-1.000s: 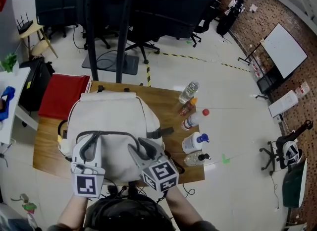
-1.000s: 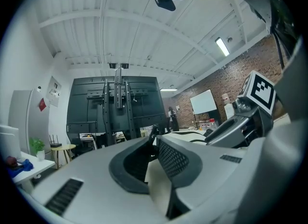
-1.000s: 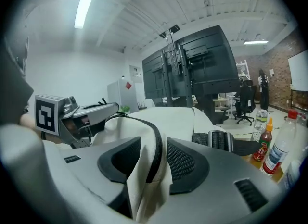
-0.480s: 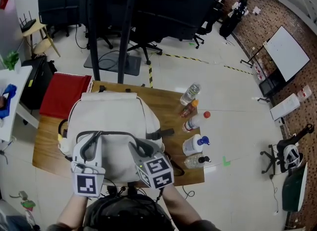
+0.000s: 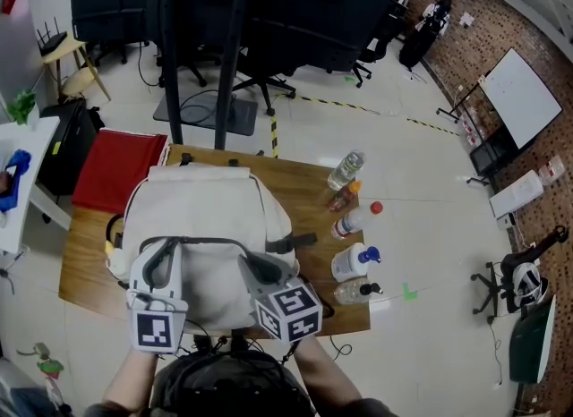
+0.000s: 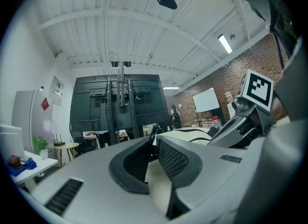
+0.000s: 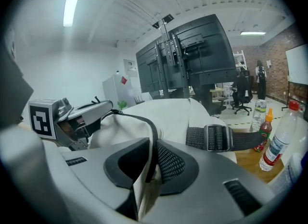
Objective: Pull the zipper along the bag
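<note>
Cream cloth fills the scene: the bag [image 5: 201, 218] lies on the table [image 5: 309, 182], its near end right in front of the person. The dark zipper [image 5: 210, 242] curves across that near end, running left to right between the two grippers.

The left gripper [image 5: 166, 250] points level at the left end of that line. Its jaws are nearly together on a fold of bag cloth, and in the left gripper view the cloth sits pinched between the pads [image 6: 175, 158].

The right gripper [image 5: 248, 263] tilts a little downward at the right end. Its jaws have just been closing, and in the right gripper view the zipper [image 7: 144, 122] runs straight down into them with a strip of cloth, the pads pressing on both. Whether the pull tab itself is caught, I cannot tell.

The coming move likely turns on this: the zipper's long axis lies sideways, from the left gripper to the right one, and only the right one is on it. With the left holding the bag steady, the pull would probably go rightward, away from it, toward the side with the strap [image 7: 216, 138] and the bottles [image 5: 351, 218].
</note>
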